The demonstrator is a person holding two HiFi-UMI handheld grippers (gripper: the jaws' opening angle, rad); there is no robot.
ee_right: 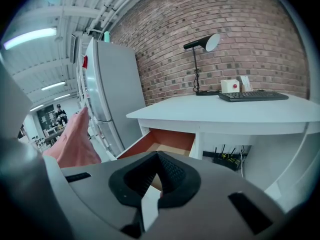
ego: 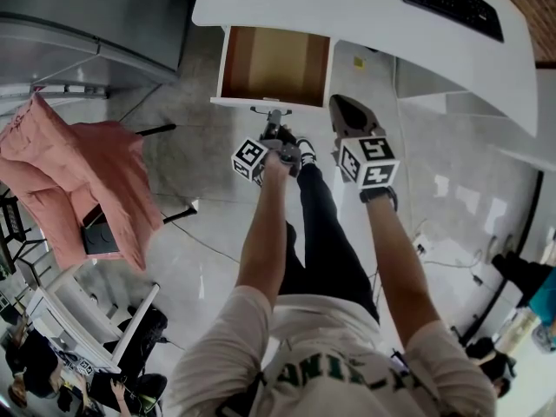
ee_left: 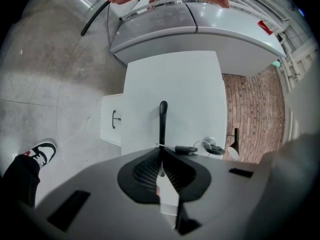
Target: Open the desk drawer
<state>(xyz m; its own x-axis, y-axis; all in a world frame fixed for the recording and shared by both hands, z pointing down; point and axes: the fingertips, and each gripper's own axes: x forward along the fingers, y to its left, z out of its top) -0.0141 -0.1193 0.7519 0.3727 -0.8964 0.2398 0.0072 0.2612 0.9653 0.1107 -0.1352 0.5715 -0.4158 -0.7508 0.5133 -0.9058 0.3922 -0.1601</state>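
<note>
Drawer (ego: 274, 63) sitting open under the white table (ego: 365, 16), left tool (ego: 275, 127) and right tool (ego: 340, 107) hovering near its front, jaws resting together, gripping nothing.

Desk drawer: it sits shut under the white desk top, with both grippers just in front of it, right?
Not shut. The head view shows the desk drawer pulled out from under the white desk top, its wooden inside bare. The left gripper and the right gripper are indeed just in front of it.

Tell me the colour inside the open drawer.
Brown, wood-toned; the open white desk drawer shows best in head view.
</note>
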